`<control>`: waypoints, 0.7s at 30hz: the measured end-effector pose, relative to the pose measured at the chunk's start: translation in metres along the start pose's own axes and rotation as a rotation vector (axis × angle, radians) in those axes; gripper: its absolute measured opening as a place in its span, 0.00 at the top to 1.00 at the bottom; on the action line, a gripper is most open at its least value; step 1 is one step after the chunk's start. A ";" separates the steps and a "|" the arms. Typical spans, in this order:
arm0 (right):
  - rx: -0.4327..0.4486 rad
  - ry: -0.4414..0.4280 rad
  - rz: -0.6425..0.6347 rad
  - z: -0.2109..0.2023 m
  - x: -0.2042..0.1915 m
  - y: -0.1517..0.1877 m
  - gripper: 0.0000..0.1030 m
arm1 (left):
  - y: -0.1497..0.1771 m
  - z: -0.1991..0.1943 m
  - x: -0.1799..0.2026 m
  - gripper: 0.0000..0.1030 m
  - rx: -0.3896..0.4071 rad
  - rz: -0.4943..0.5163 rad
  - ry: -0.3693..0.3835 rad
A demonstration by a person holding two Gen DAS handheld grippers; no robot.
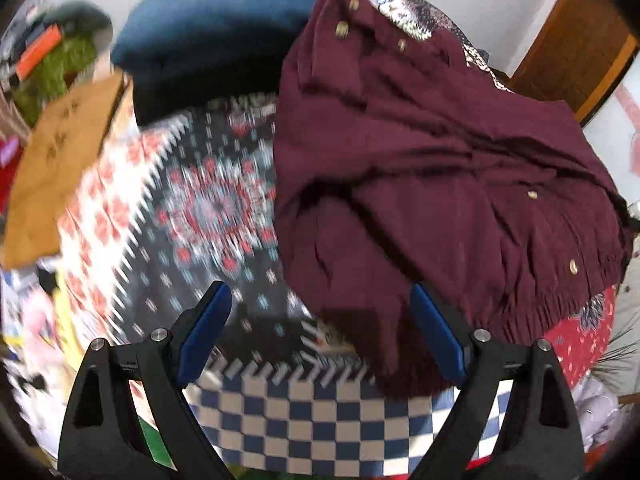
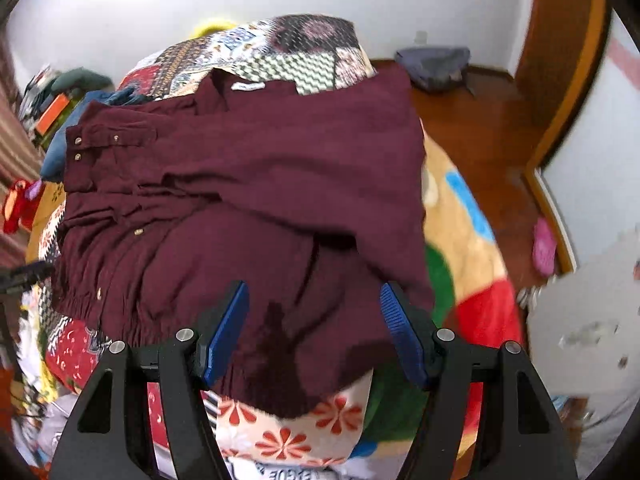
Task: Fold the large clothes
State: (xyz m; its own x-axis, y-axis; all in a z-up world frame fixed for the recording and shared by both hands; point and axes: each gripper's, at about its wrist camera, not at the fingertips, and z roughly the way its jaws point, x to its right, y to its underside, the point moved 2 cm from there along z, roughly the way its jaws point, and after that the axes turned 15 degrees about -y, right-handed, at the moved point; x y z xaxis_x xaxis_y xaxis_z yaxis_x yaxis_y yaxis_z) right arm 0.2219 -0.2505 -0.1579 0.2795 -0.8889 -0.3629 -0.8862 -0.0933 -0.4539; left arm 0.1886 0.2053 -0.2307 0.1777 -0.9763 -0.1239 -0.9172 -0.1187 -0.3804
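Note:
A maroon garment (image 1: 420,152) with brass buttons lies crumpled on the patterned bedspread (image 1: 208,208). My left gripper (image 1: 320,300) hangs above its near left corner, jaws wide apart. The cloth's hem reaches in beside the right blue pad (image 1: 436,336), but neither pad presses on it. In the right wrist view the same maroon garment (image 2: 248,184) fills the middle of the bed. My right gripper (image 2: 314,296) is open over its near right corner, with cloth below the gap and both blue pads (image 2: 226,332) clear of it.
A folded dark blue garment (image 1: 208,40) lies at the far end of the bed. A brown cardboard box (image 1: 60,168) stands off the left side. To the right is a wooden floor (image 2: 492,128) with a grey bag (image 2: 434,66) and a pink slipper (image 2: 544,250).

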 end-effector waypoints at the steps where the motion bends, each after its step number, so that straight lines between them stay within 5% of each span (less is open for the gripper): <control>1: -0.001 -0.010 0.021 0.000 0.003 0.005 0.37 | 0.004 0.004 0.000 0.12 -0.018 -0.012 0.017; 6: 0.004 -0.054 0.064 0.002 0.005 0.023 0.37 | 0.017 0.015 0.004 0.12 -0.072 -0.097 0.210; 17: 0.028 -0.066 0.121 -0.010 0.015 0.044 0.37 | 0.023 0.027 0.019 0.12 -0.104 -0.179 0.279; 21: 0.036 -0.074 0.158 -0.012 0.023 0.052 0.37 | 0.015 0.025 0.032 0.14 -0.123 -0.185 0.366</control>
State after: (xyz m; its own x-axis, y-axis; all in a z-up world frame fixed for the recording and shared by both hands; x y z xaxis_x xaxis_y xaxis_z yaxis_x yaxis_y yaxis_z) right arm 0.1775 -0.2814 -0.1804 0.1651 -0.8558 -0.4902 -0.9079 0.0624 -0.4146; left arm 0.1895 0.1772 -0.2634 0.2253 -0.9338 0.2781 -0.9214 -0.2970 -0.2507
